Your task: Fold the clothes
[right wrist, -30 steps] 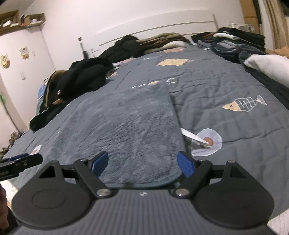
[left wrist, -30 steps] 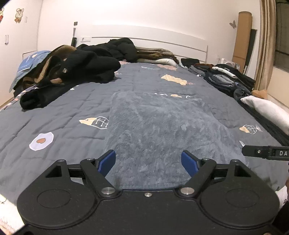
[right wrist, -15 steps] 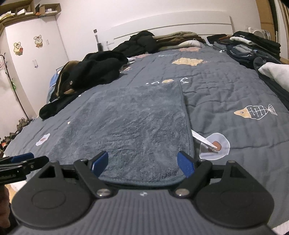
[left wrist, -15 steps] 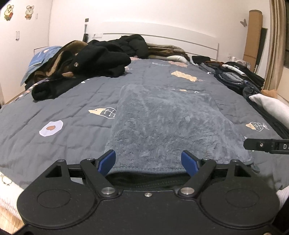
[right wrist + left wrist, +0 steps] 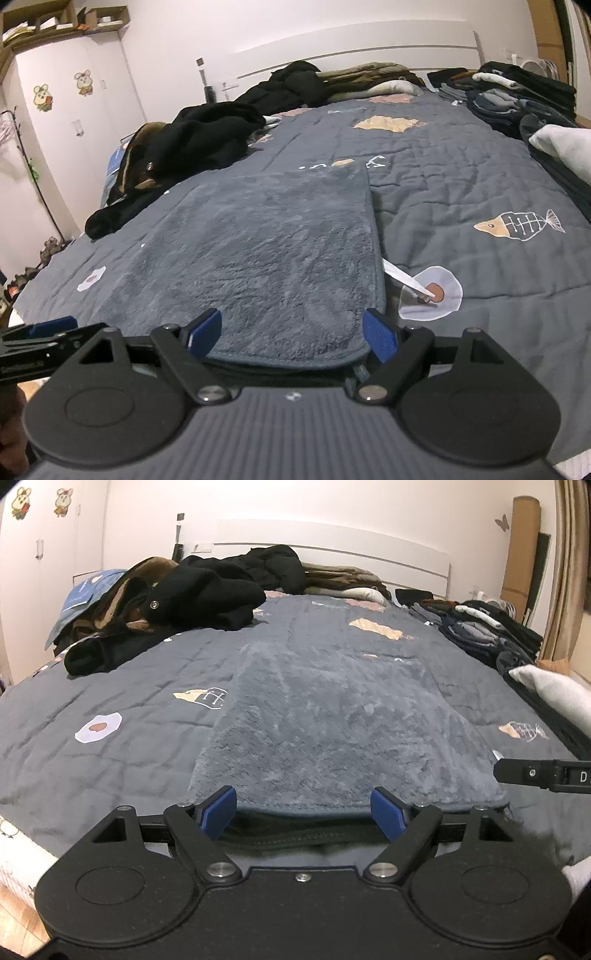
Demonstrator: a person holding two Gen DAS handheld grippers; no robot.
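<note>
Your left gripper (image 5: pixel 303 808) and right gripper (image 5: pixel 291 330) both stood spread wide, the grey fleece garment (image 5: pixel 332 723) lying just ahead, seemingly untouched.

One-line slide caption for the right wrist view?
Right gripper, jaws open, at the near edge of a grey fleece garment lying flat on the bed quilt.
</note>
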